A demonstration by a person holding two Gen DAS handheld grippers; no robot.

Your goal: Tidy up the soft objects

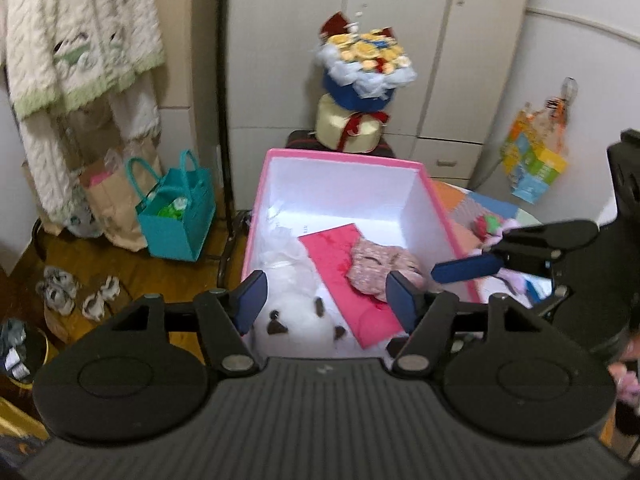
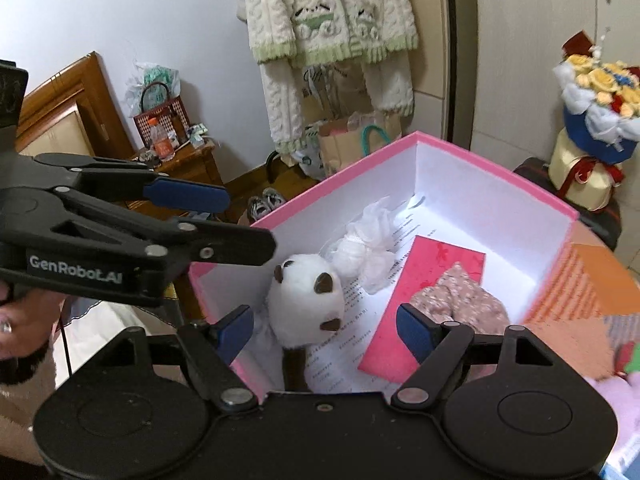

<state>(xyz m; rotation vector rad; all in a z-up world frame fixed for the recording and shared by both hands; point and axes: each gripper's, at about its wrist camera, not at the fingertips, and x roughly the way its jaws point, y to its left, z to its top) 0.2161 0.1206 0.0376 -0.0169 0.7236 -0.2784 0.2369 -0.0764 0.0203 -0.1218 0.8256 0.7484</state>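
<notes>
Across the centre of both views sits the pink box (image 1: 340,160), open-topped and white inside. Low in its left half lies the white plush toy (image 2: 306,294) with brown ears; beyond it is a crumpled white cloth (image 2: 366,248), and to the right a pink card (image 2: 420,304) carries a floral fabric piece (image 1: 374,268).

Left gripper (image 1: 326,300) hangs over the near rim with fingers spread wide and empty. Right gripper (image 2: 324,330) is likewise wide open, holding nothing. At the right edge of the frame, more soft toys (image 1: 494,228) lie outside the box on the patterned surface (image 2: 592,280).

Risks, as I judge them: the two grippers crowd one box and may collide, and a reach for the plush could catch the loose paper beneath it.
</notes>
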